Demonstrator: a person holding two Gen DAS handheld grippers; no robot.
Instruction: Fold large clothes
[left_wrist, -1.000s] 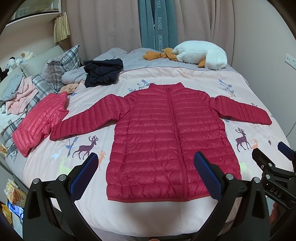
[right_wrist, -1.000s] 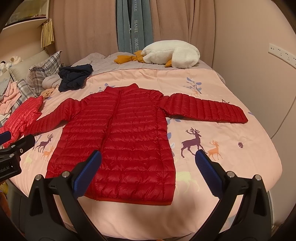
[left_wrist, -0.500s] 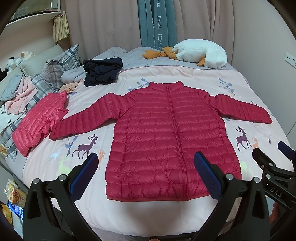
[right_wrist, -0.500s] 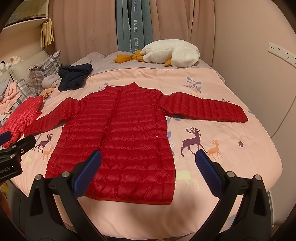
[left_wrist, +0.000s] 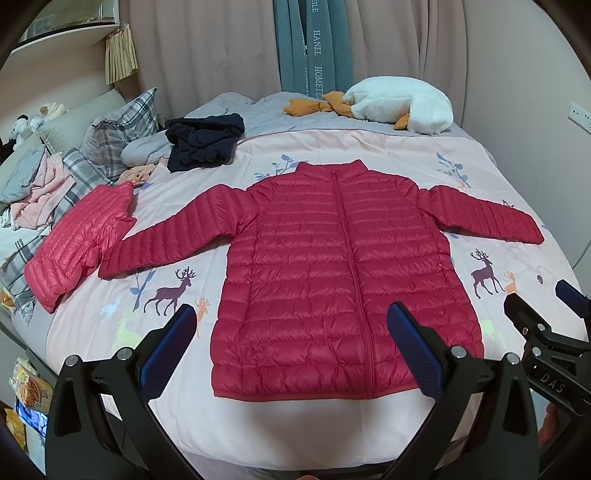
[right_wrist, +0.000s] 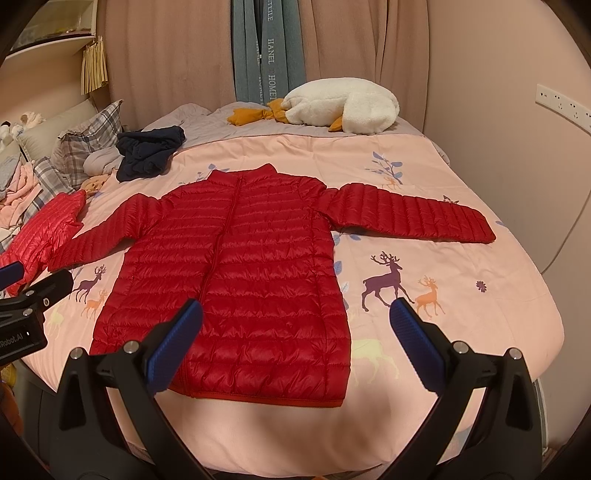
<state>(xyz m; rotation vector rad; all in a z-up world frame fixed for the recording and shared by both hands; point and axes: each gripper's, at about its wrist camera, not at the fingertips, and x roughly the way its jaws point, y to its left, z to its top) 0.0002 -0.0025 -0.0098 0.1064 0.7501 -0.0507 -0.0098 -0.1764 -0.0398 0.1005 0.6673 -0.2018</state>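
A red quilted puffer jacket lies flat on the pink bed cover, front up, zipped, both sleeves spread out; it also shows in the right wrist view. My left gripper is open and empty, held above the near bed edge in front of the jacket's hem. My right gripper is open and empty too, over the hem's right corner. Each gripper shows at the edge of the other's view: the right gripper and the left gripper.
A folded pink-red puffer jacket lies at the left by the sleeve end. A dark navy garment, plaid pillows and a white plush goose lie toward the back. A wall runs along the right side.
Both grippers have drifted very slightly; the jacket sits a touch higher in the left wrist view. Nothing was taken hold of or moved on the bed.
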